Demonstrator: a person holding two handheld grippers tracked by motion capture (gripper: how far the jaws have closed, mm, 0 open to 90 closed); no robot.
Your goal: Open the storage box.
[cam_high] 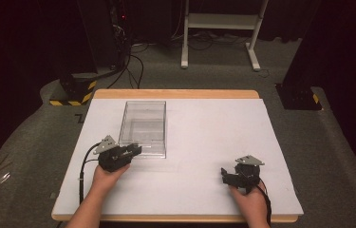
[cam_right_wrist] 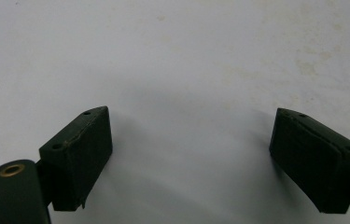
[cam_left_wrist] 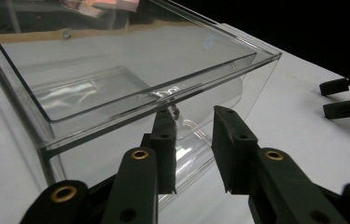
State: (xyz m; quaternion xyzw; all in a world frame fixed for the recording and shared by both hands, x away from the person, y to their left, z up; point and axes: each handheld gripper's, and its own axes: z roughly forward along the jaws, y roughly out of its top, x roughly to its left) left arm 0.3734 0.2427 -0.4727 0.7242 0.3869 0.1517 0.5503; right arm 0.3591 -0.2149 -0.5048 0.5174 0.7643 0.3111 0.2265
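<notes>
A clear plastic box (cam_high: 143,127) with no lid stands on the white table top (cam_high: 204,137), left of the middle. My left gripper (cam_high: 136,150) sits at the box's near wall, by its front left part. In the left gripper view the clear box (cam_left_wrist: 116,79) is close ahead and a curved clear lip (cam_left_wrist: 189,135) on its near wall lies just past the left gripper (cam_left_wrist: 192,112), whose jaws stand a little apart; I cannot tell whether they touch the lip. My right gripper (cam_high: 224,175) rests low at the near right. The right gripper (cam_right_wrist: 191,112) is wide open over bare white surface.
The table has a wooden rim (cam_high: 175,93) at the far edge. On the carpet behind stand a white frame (cam_high: 220,28), a black post with a yellow-striped base (cam_high: 73,92) and cables (cam_high: 133,66). The right gripper's jaws (cam_left_wrist: 345,95) show at the far right of the left gripper view.
</notes>
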